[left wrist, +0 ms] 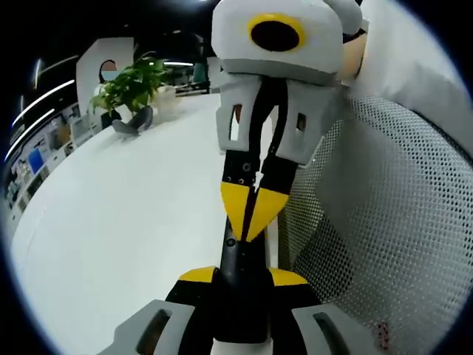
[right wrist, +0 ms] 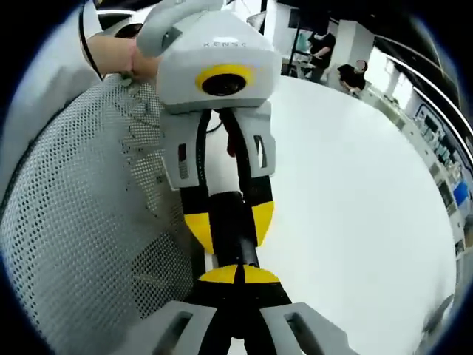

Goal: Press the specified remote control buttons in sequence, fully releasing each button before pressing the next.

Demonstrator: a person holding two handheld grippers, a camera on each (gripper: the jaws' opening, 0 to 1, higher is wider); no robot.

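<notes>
A white table (left wrist: 111, 222) spreads across the left of the left gripper view, with a potted plant (left wrist: 131, 89) at its far edge, upper left. White mesh fabric (left wrist: 384, 222) covers the right side. In the right gripper view the same mesh (right wrist: 81, 214) lies at left, the table (right wrist: 355, 200) at right, and people (right wrist: 336, 59) stand at upper right

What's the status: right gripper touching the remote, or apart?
Touching. In the left gripper view, the right gripper has its closed yellow tips down on the dark remote, with no gap showing between them.
</notes>
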